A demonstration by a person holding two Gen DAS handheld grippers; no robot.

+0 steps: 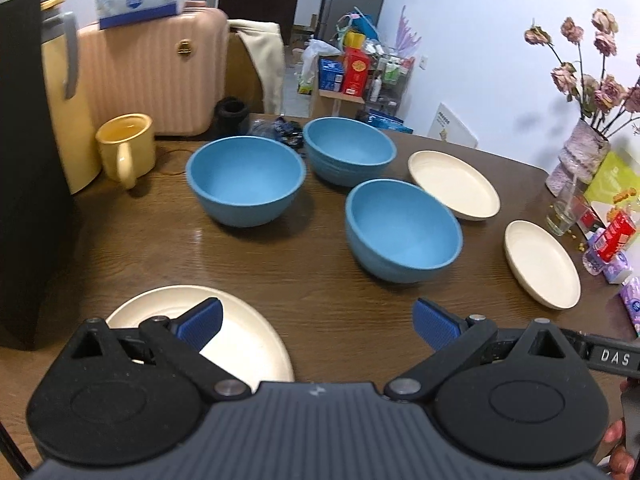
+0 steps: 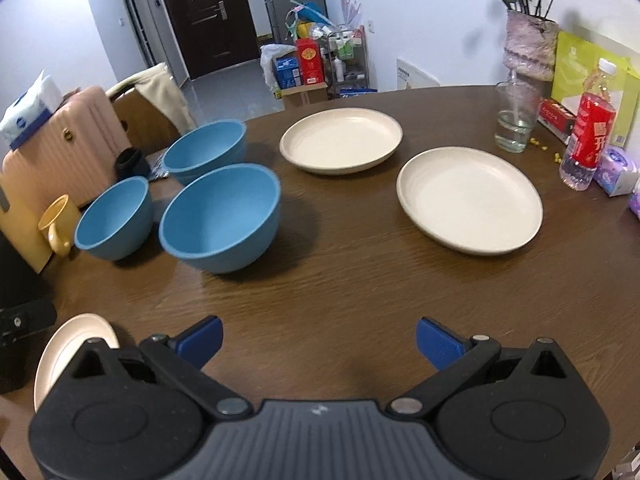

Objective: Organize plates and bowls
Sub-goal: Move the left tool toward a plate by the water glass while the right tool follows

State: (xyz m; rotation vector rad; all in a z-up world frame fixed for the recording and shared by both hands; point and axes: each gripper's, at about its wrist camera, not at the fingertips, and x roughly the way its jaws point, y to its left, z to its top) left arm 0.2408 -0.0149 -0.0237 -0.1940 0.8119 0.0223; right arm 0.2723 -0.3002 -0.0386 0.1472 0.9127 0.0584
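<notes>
I've got both grippers hovering low over the brown tabletop (image 2: pixel 340 280), nothing held: left gripper (image 1: pixel 318 320) jaws spread wide w/ only air between them, right gripper (image 2: pixel 319 340) jaws likewise spread and empty. Taking the nearest blue bowl (image 2: pixel 220 216) as my landmark: two more blue bowls sit just behind and to its left, the far bowl (image 2: pixel 205 148) and the left bowl (image 2: pixel 114 220), all close together but I can't tell if rims touch. Right of the landmark bowl, well apart, are two cream plates, the far plate (image 2: pixel 341 140) and the near plate (image 2: pixel 470 198). A third plate (image 1: pixel 236 336) lies nearer me and left of it, partly under the left gripper's left finger. Nothing's stacked yet, so I judge the job is at its start. Risks as I see them: plates are shallow and lie flat, so a pinch on the rim may slip or tip the plate; bowls are crowded, so reaching one could knock its neighbour; and the glass (image 2: pixel 514 120), red-label bottle (image 2: pixel 588 144) and flower vase (image 2: pixel 528 46) stand near the near plate, so a wide swing on that side could topple them.
</notes>
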